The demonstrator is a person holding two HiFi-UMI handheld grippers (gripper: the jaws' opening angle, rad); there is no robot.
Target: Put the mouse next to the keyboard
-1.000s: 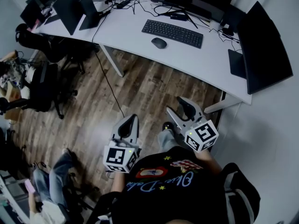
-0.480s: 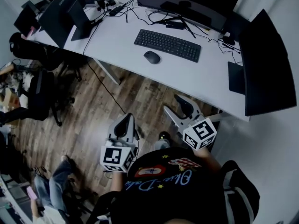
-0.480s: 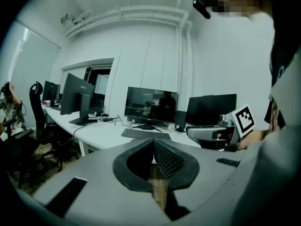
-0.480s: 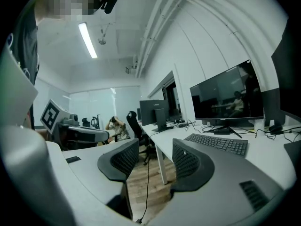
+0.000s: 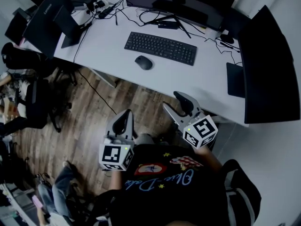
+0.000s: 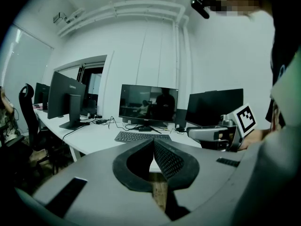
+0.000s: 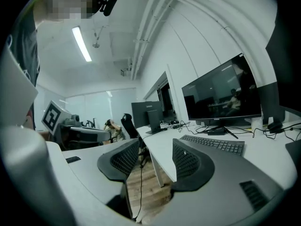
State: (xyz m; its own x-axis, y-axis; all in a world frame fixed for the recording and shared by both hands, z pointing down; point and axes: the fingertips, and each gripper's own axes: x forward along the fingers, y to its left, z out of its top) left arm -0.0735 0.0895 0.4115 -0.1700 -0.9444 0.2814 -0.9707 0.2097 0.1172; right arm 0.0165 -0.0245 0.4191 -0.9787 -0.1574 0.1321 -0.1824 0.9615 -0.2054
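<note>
Head view: the left hand-held gripper (image 5: 126,116) and the right hand-held gripper (image 5: 175,102) are both held over the brown wooden plank floor (image 5: 89,112), in front of the white desk (image 5: 106,41). The black oval computer mouse (image 5: 143,62) lies on the desk near its front edge, close to the front left corner of the black flat keyboard (image 5: 160,48) but not touching it. It is well apart from both grippers.

Left gripper view: the left hand-held gripper (image 6: 153,144) has its jaws closed together, tips touching, with nothing between them. The keyboard (image 6: 136,136) lies on the desk beyond, in front of a black flat monitor (image 6: 148,105).

Right gripper view: the right hand-held gripper (image 7: 155,157) has its jaws apart and empty. The desk's front edge and the floor show through the gap. The keyboard (image 7: 214,144) lies beyond the right jaw.
</note>
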